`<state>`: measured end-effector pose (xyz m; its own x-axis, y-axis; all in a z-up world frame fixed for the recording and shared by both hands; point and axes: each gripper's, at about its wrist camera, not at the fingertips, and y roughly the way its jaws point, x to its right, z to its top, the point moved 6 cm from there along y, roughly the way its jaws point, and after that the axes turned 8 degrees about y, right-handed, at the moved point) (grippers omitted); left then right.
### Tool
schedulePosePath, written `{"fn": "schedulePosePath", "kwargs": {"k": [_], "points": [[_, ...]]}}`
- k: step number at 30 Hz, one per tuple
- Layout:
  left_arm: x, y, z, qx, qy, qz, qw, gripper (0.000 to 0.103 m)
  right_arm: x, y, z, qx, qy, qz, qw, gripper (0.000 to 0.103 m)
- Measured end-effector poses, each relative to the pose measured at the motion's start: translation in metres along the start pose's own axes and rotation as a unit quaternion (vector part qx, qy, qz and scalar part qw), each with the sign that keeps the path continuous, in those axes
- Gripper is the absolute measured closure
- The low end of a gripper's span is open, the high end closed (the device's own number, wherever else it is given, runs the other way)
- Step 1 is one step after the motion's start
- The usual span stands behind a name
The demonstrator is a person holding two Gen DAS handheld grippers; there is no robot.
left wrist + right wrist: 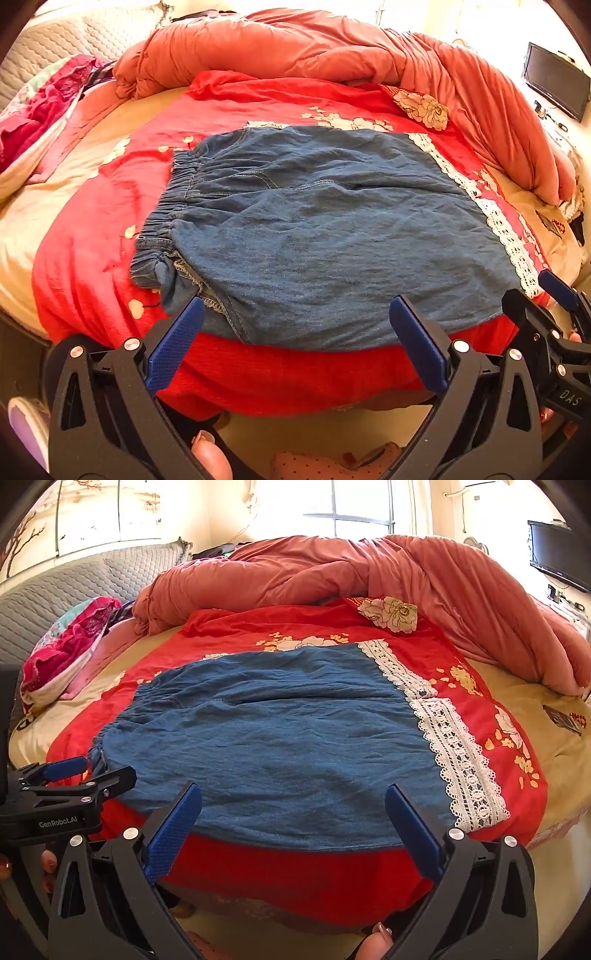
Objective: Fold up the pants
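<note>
Blue denim pants (314, 229) lie flat on a red floral sheet (258, 373), elastic waistband (166, 214) at the left and white lace hem (498, 221) at the right. In the right wrist view the pants (277, 746) fill the middle and the lace hem (454, 749) is on the right. My left gripper (295, 306) is open and empty at the pants' near edge by the waistband corner. My right gripper (293, 794) is open and empty at the near edge, nearer the hem. Each gripper shows at the edge of the other's view.
A bunched salmon-pink duvet (332, 48) lies along the far and right sides of the bed. Pink and floral clothes (37, 107) are piled at the far left. A grey quilted headboard (55, 590) stands behind. A TV (557, 85) hangs on the right wall.
</note>
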<state>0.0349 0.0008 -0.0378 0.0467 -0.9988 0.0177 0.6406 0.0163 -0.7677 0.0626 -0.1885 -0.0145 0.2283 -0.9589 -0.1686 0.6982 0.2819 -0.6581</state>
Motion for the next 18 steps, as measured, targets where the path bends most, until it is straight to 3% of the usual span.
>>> {"fn": "schedulePosePath", "kwargs": {"k": [18], "points": [[0.002, -0.0011, -0.0026, -0.002, 0.009, -0.002, 1.0, 0.009, -0.001, 0.001, -0.0005, -0.001, 0.0, -0.005, 1.0, 0.004]]}}
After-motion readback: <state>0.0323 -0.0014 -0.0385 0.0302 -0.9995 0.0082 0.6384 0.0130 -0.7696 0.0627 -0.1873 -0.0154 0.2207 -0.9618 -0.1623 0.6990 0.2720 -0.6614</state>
